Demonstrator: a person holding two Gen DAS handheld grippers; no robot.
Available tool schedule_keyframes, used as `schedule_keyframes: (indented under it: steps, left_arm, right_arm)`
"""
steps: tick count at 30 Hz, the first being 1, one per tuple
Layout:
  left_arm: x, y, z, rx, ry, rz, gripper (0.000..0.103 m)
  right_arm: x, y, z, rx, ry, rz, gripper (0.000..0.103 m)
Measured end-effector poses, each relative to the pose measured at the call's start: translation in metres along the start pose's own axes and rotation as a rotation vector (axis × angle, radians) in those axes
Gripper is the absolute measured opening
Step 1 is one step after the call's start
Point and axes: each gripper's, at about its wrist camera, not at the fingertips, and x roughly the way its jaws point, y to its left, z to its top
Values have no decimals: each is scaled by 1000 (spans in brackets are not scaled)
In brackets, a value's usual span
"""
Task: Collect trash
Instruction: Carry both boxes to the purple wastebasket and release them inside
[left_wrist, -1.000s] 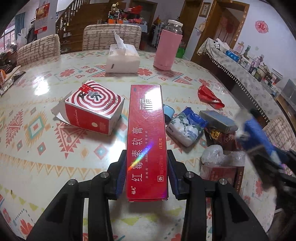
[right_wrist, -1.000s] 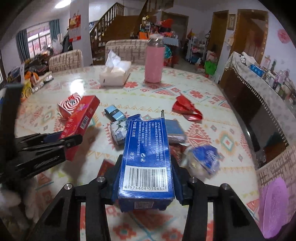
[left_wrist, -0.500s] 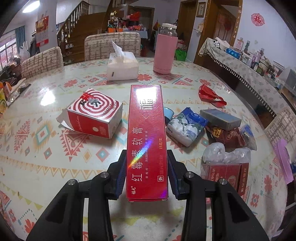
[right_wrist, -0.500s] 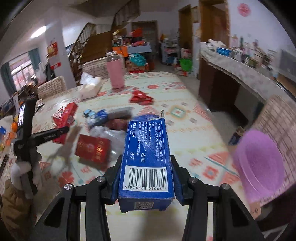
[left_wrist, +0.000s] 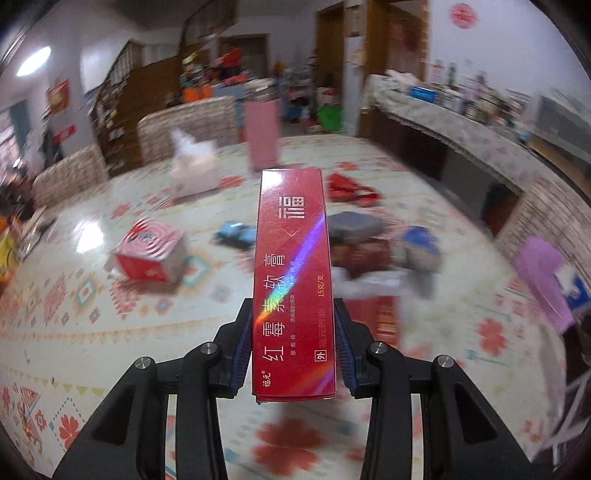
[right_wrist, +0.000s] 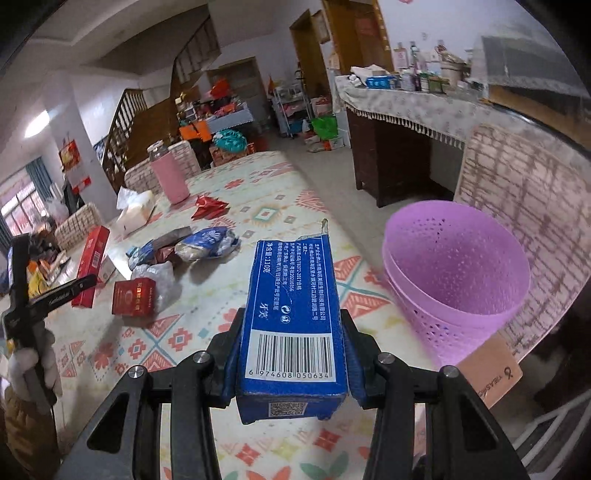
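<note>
Both tongs clenched: left gripper (left_wrist: 293, 347) grasps red carton (left_wrist: 293, 280), right gripper (right_wrist: 291, 354) grasps blue carton (right_wrist: 291, 325); 2 light, crushable boxes, likely empty; hold flat sides near 1 end.

My left gripper (left_wrist: 293, 343) is clamped tight on the long red box (left_wrist: 293, 280), held level above the table. My right gripper (right_wrist: 291, 354) grips the blue box (right_wrist: 291, 325) near the table's edge.

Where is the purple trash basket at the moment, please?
In the right wrist view the purple trash basket sits at the right, off the table's edge, just right of the blue box in the right claw.
</note>
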Motion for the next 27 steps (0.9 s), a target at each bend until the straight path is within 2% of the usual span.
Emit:
schedule_keyframes:
  steps: [7,11,19,27]
  left_arm:
    - [-25,-97,-2,182,-25,-126,39]
    - [-24,-143,-3,245,-11,-185,39]
    - [-3,-220,8,300,62,-293,39]
    - [27,-313,33,350,121,-416,39]
  right_arm:
    - [-3,-33,-5,55,-25,4,50]
    - [-5,-57,-9,95,-29,6,50]
    - [-7,-120,-12,181,-39,-27,50]
    - [-6,-191,3,273,-61,-82,50]
